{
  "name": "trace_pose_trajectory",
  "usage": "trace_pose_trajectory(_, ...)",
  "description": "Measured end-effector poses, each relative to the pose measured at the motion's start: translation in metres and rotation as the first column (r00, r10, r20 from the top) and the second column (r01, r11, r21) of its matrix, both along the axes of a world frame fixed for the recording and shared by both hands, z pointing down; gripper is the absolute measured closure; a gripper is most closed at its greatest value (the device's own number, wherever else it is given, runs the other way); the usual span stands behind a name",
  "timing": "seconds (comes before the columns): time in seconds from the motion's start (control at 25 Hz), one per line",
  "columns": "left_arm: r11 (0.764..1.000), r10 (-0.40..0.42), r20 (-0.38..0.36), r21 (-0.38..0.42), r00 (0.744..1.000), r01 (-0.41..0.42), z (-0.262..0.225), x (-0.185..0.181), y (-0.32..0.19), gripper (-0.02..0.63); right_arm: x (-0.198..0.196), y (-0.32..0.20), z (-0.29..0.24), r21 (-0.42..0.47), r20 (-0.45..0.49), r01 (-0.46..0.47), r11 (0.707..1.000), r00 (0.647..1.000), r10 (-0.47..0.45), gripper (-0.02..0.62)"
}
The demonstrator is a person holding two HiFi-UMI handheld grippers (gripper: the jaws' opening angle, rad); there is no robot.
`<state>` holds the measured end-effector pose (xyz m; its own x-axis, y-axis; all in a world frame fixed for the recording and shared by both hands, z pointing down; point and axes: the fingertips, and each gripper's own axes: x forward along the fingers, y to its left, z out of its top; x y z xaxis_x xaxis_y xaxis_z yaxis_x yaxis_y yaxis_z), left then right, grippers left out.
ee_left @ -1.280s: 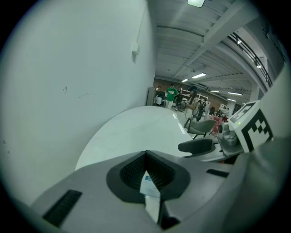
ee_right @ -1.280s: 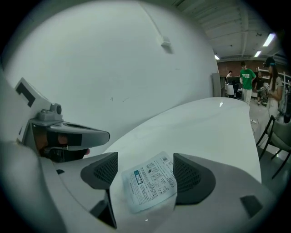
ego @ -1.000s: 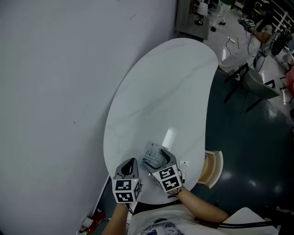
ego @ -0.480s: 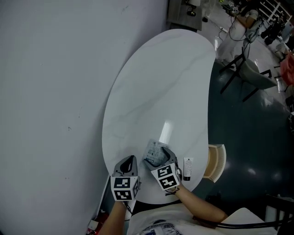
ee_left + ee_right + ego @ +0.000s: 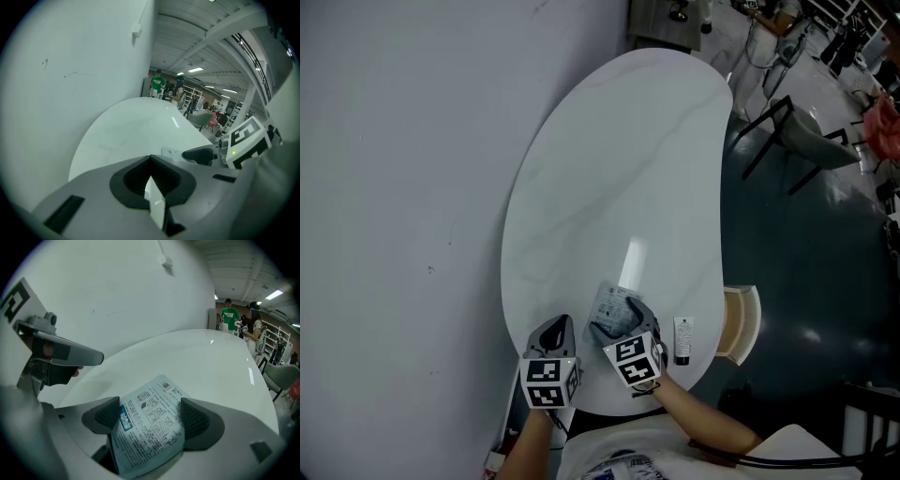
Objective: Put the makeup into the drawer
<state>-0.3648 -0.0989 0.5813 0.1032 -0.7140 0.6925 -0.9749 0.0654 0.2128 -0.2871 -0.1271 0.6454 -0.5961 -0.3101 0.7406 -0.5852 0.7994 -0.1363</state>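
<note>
Filling most of the head view is a glossy white table (image 5: 619, 159) with a rounded, bean-like outline and faint grey veins running through its top like marble; it stands against a plain matte grey wall (image 5: 394, 187), with a dark, shiny floor (image 5: 806, 272) on its other side. Both grippers are at the near end of the table, side by side. The right gripper (image 5: 622, 323) has its two dark ribbed pads closed onto the long edges of a flat sachet (image 5: 150, 427), a thin, pale blue-white foil packet printed with small text, little drawings and a barcode; the packet bows upward a little between the pads and reaches out past the jaw tips over the tabletop. Whether its far end touches the table cannot be told. The left gripper (image 5: 555, 330) is fully closed, its ribbed pads meeting in a seam, and it grips nothing that can be made out. Just to the right of the right gripper, a small white tube (image 5: 682, 339) with a dark cap lies flat on the table near the edge. Beyond that edge, a pale wooden drawer (image 5: 741, 323) with a curved front stands pulled open. A grey chair (image 5: 811, 141) on thin black legs stands on the floor farther off.
</note>
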Motion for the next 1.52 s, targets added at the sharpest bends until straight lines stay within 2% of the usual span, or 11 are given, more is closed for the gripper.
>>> trace_pose_trajectory(0.28,1.000,-0.011,-0.004,0.001,1.000,0.011,0.001,-0.001,0.002,0.591,0.002,0.000,0.003,0.073,-0.005,0.014,0.997,1.000,-0.014,0.207)
trace_pose_trajectory(0.56,0.999,-0.033,-0.014,-0.006,0.999,0.033,0.005,-0.002,0.006,0.591,0.004,-0.002,0.003,0.060,-0.024,0.074,0.995,0.997,-0.072,0.212)
trace_pose_trajectory(0.76,0.999,-0.045,-0.020,-0.006,0.999,0.045,0.006,0.001,0.007,0.591,0.004,0.000,0.001,0.082,-0.021,0.084,0.993,0.996,-0.082,0.224)
trace_pose_trajectory(0.84,0.999,-0.047,-0.021,-0.007,0.999,0.047,0.007,0.002,0.007,0.591,0.001,0.004,0.000,0.095,-0.020,0.104,0.990,0.995,-0.103,0.258)
trace_pose_trajectory(0.92,0.999,-0.052,-0.020,-0.009,0.998,0.051,0.007,0.003,0.008,0.591,-0.001,0.009,-0.001,0.108,-0.020,0.125,0.986,0.992,-0.123,0.375)
trace_pose_trajectory(1.12,0.998,-0.063,-0.012,-0.009,0.998,0.062,0.007,-0.002,0.005,0.591,-0.003,0.010,0.000,0.121,-0.016,0.143,0.982,0.990,-0.142,0.415)
trace_pose_trajectory(1.24,0.998,-0.068,-0.004,-0.009,0.998,0.068,0.004,-0.003,0.003,0.591,-0.004,0.012,-0.002,0.118,-0.008,0.156,0.981,0.988,-0.156,0.462)
trace_pose_trajectory(1.52,0.997,-0.075,0.000,-0.005,0.997,0.075,0.002,0.005,-0.004,0.591,-0.002,0.009,-0.003,0.114,-0.001,0.177,0.978,0.984,-0.178,0.496)
